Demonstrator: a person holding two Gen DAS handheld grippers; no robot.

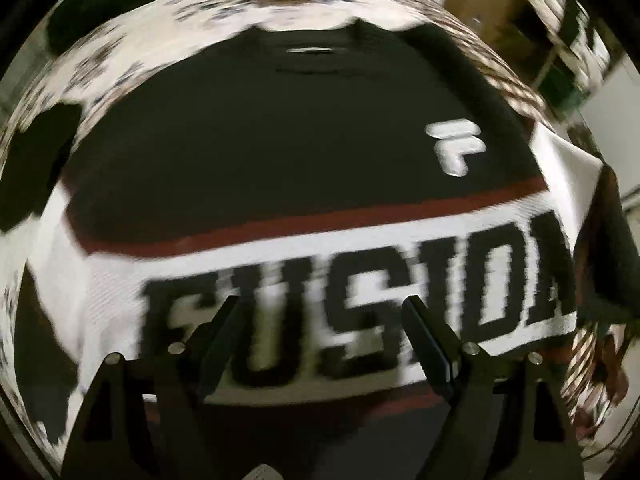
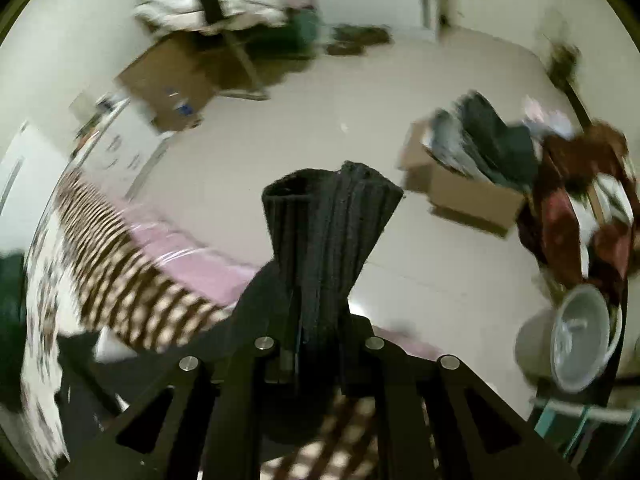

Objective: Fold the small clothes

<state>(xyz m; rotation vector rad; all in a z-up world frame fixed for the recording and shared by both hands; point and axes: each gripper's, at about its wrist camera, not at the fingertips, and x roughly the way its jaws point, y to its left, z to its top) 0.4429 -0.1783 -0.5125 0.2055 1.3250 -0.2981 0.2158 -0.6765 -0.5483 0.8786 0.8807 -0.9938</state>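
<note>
The left tool [image 1: 320, 320] points steeply down with its two fingers spread wide and nothing between them. Directly under it lies the shirt [image 1: 280, 152], spread flat on a patterned cover [image 1: 120, 52] of white with small dark and brown marks. The shirt's upper part is black with a white logo [image 1: 454, 146] toward the right; below that a dark red stripe [image 1: 300, 220] runs across, then a white band carrying large black letters [image 1: 360, 300]. The left tool's fingertips [image 1: 230, 304] hang over that lettered band, just nearer than the stripe; whether they touch the cloth cannot be told.

The right tool [image 2: 316, 320] is closed tight on a black ribbed cuff [image 2: 336, 216], which stands up out of the pinched fingers and flares open at its far end. Behind it is pale floor [image 2: 320, 120], with a cardboard box [image 2: 472, 196] of clothes to the right, another flat box [image 2: 172, 80] far left, and a brown-and-white striped cloth [image 2: 120, 248] over something pink at the near left. The right view is blurred.
</note>
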